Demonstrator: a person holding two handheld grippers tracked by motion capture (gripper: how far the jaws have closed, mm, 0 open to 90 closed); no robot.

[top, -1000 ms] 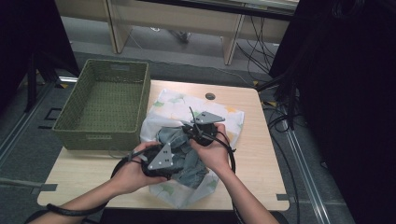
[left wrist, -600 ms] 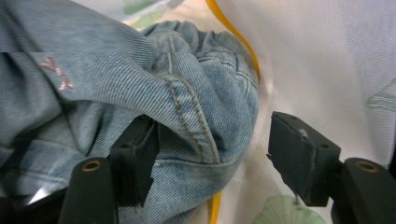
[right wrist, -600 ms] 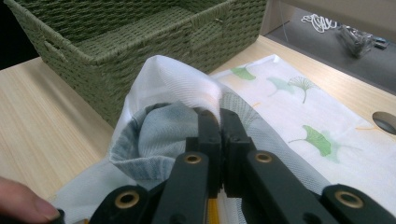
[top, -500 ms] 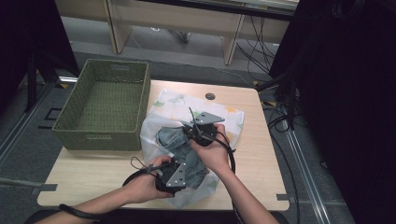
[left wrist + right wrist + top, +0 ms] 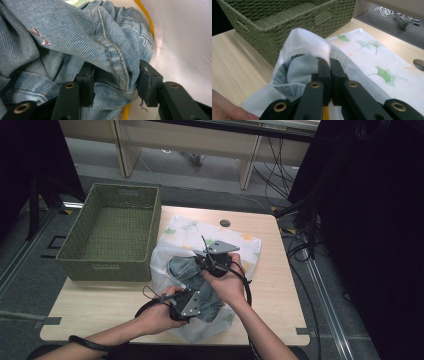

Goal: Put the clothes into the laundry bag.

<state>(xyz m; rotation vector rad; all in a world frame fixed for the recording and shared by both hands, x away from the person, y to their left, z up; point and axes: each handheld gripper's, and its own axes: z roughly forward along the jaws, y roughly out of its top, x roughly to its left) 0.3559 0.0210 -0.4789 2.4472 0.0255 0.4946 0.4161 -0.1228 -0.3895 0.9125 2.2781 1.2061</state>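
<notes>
While the right gripper [image 5: 212, 262] held the mesh bag's [image 5: 307, 42] rim pinched, the left gripper [image 5: 115, 82] had dropped toward the frame's bottom, its fingers closing on the jeans [image 5: 75, 37], seemingly to stuff them deeper.

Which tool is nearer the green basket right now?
Right. The right tool pinches the mesh bag's edge just beside the green basket; the left tool sits lower on the jeans, farther from it.

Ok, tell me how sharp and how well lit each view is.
High view: table evenly lit, dark surroundings, picture soft. Left gripper view: jeans crisp down to the weave, white mesh bag washed out and blurred at right. Right gripper view: the gripper's black parts near the lens slightly soft, green basket sharp, floor beyond blurred.
</notes>
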